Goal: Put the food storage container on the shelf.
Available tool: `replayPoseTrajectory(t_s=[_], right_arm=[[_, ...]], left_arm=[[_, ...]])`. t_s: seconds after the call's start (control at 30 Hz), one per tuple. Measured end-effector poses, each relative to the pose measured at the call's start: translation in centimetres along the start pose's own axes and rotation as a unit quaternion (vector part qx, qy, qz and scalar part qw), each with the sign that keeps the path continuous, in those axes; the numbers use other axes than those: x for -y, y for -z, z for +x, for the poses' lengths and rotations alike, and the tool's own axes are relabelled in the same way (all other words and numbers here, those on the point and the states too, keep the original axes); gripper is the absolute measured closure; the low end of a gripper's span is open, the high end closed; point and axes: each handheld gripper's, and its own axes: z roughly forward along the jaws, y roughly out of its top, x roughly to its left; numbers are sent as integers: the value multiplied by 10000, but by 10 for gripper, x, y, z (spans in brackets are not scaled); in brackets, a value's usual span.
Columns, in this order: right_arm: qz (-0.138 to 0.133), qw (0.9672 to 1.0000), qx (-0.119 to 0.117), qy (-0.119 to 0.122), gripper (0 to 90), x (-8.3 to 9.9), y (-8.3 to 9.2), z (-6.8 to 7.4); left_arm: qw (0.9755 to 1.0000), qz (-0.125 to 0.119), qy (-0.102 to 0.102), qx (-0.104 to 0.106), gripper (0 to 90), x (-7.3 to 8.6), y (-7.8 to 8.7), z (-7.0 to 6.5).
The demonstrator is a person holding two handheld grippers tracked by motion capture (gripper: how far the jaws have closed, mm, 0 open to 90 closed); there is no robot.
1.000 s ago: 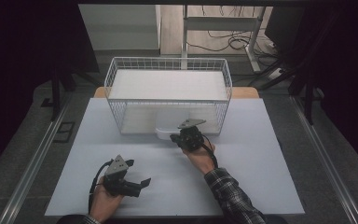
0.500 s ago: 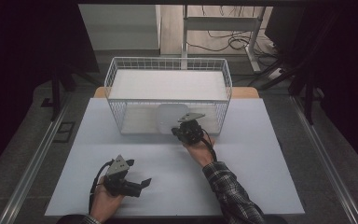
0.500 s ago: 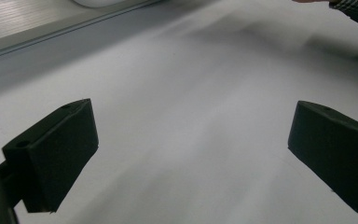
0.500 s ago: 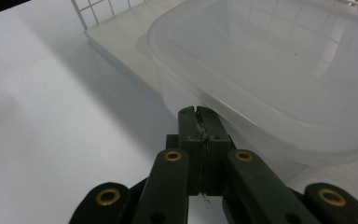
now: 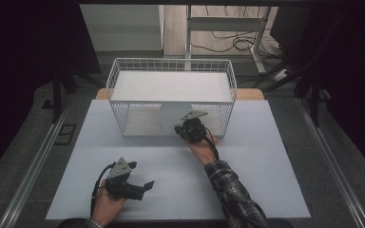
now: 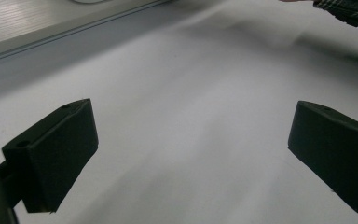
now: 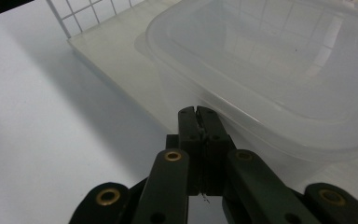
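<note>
Holding a translucent plastic container (image 7: 279, 79) by its rim, the right gripper (image 5: 183, 129) sits at the front wall of the white wire basket (image 5: 123, 80), its fingers (image 7: 189, 135) pressed together on the thin lip of the tub. The container is a frosted, milky-clear tub with rounded corners, a raised rim running around its edge and smooth walls through which the basket's wire grid shows faintly as pale lines. In the high view it appears as a pale, nearly white rounded panel (image 5: 171, 116) standing on edge against the front of the basket, just above the gripper; from that view it cannot be told whether it is inside the wires or in front of them. In the right gripper view a flat, pale, translucent sheet (image 7: 116, 56) lies under the tub beside the wire wall. The person's plaid sleeve (image 5: 233, 194) reaches in from the bottom edge toward the basket. The left gripper (image 5: 140, 187) rests low over the white bench (image 5: 275, 156) near its front edge, well apart from the basket, with its fingers (image 6: 56, 154) spread wide and nothing between them.
</note>
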Motion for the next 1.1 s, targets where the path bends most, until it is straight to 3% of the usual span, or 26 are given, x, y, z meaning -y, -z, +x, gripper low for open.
replayPoseTrajectory(t_s=[0.17,0.43,0.83,1.1], right_arm=[[12,10000,30,-78,887,-2,-5,-4],[24,10000,-13,4,849,-1,1,0],[-108,9998,-174,53,532,6,26,11],[-131,9997,-176,76,390,13,39,15]], left_arm=[[10000,-14,4,-5,14,0,0,0],[9999,-107,71,-45,16,-1,3,3],[9999,-73,92,-81,38,-2,4,4],[9999,-57,158,-25,45,-2,5,4]])
